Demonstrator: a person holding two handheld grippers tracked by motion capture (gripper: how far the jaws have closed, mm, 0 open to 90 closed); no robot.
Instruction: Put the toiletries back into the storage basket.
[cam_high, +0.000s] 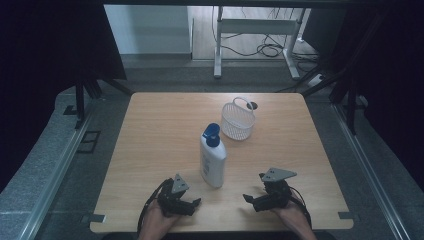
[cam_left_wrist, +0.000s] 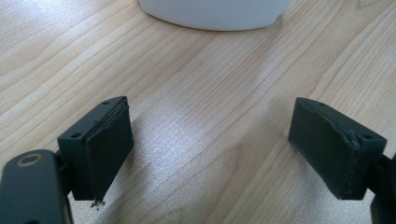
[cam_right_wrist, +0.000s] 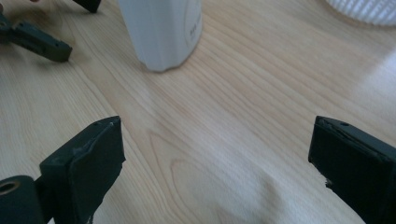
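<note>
On the table (cam_high: 150, 130), seen from the high view, a white bottle (cam_high: 212, 160) with a blue cap lies flat near the middle, cap pointing away from the person and base toward the near edge. Just beyond the cap and a little to the right stands a white basket (cam_high: 238, 120), upright, handle up, apart from the bottle. Both hands rest at the near edge. The left gripper (cam_high: 192, 204) sits left of the bottle's base and slightly nearer the person, its jaws pointing right toward that base but not touching it. The right gripper (cam_high: 250, 200) sits on the other side, its jaws pointing left, a little farther from the bottle. The bottle's base lies between the two and slightly beyond them.

From the left gripper view, the left gripper (cam_left_wrist: 210, 149) has its jaws spread wide over bare wood, nothing between them. The bottle (cam_left_wrist: 215, 11) shows as a rounded white end at the top edge, straight ahead and clear of the jaws.

From the right gripper view, the right gripper (cam_right_wrist: 215, 163) is likewise spread wide with nothing between its jaws. The bottle (cam_right_wrist: 161, 30) lies ahead and to the left, well clear of the tips. Beyond it, top left, the left gripper (cam_right_wrist: 60, 28) shows dark jaw tips. The basket (cam_right_wrist: 364, 9) shows at the top right corner.
</note>
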